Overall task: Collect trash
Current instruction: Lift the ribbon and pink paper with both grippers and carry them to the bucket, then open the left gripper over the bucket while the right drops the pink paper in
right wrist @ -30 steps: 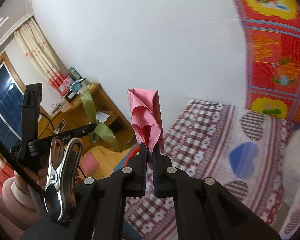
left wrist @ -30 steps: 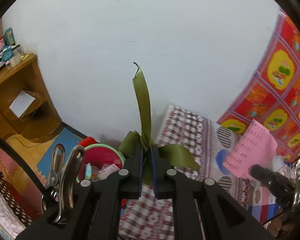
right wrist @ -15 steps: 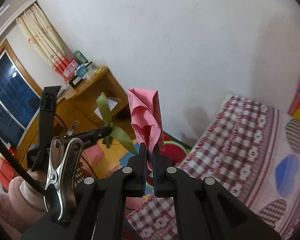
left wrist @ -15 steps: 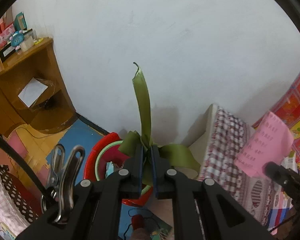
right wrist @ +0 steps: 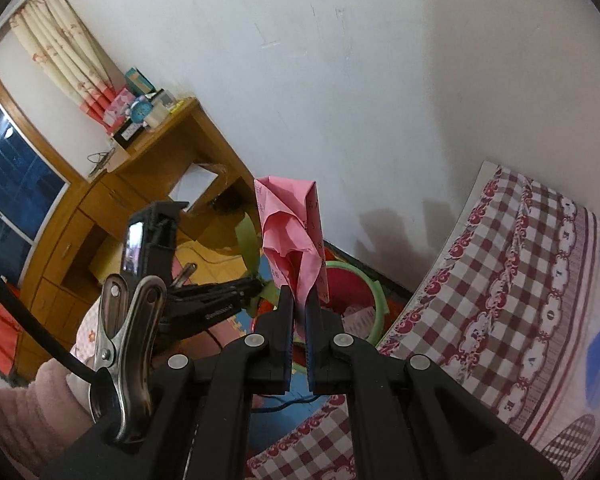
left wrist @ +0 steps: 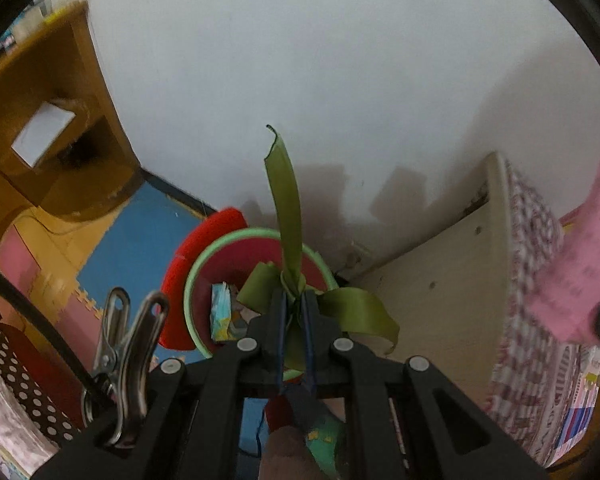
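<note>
Both claws have swung down toward the red bin [left wrist: 256,268] — left gripper [left wrist: 294,312] clamps the green ribbon [left wrist: 286,216] just above it, right gripper [right wrist: 298,308] pinches the pink paper [right wrist: 292,236] — release next.

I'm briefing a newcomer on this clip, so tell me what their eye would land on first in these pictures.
First, the olive-green ribbon pinched in the left gripper, its long tail sticking up against the white wall, right above the red bin with the green rim on the floor. Next, the crumpled pink paper clamped in the right gripper, beside the checked bedspread on the right.
</note>
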`<state>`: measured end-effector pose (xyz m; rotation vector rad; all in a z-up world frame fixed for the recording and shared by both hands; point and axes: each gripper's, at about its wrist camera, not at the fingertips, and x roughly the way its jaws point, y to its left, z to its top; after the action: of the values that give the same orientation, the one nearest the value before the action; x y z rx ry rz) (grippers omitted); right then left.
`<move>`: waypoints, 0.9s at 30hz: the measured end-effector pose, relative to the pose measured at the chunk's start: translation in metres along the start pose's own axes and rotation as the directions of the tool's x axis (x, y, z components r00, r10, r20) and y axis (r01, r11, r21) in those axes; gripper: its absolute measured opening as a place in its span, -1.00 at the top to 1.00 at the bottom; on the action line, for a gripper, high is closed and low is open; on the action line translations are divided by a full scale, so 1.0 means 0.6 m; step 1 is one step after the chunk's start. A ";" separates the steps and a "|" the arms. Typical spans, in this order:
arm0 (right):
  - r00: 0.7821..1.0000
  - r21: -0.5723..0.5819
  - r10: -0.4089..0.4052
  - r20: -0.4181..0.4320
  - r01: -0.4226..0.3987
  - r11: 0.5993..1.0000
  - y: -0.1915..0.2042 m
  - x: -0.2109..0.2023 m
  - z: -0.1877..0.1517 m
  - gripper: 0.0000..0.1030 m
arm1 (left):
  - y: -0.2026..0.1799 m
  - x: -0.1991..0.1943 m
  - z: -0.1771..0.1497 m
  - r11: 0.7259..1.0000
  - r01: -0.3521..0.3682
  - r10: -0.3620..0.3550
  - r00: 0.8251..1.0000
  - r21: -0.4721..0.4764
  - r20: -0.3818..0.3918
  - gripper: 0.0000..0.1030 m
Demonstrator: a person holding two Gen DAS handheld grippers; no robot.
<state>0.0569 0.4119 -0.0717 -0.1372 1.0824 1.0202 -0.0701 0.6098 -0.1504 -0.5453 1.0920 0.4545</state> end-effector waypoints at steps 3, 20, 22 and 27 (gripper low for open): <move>1.000 0.004 -0.006 -0.024 0.006 1.000 0.001 0.021 0.003 0.88 | 0.013 0.033 -0.001 1.000 0.008 -0.008 0.999 -0.009 -0.036 0.84; 0.986 -0.046 -0.031 -0.166 0.023 0.999 0.050 0.158 0.028 0.88 | 0.057 0.062 -0.027 0.997 -0.035 0.028 0.994 -0.066 -0.109 0.43; 0.982 -0.053 -0.033 -0.188 0.023 0.998 0.053 0.176 0.026 0.88 | 0.067 0.051 -0.032 0.995 -0.045 0.036 0.994 -0.087 -0.104 0.43; 0.969 -0.079 -0.053 -0.242 0.035 0.996 0.063 0.229 0.027 0.88 | 0.090 0.030 -0.039 0.989 -0.075 0.062 0.993 -0.131 -0.100 0.43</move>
<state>0.0516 0.5274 -0.1571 -0.3528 1.2585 1.0224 -0.1118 0.6390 -0.1852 -0.6552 1.1804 0.5696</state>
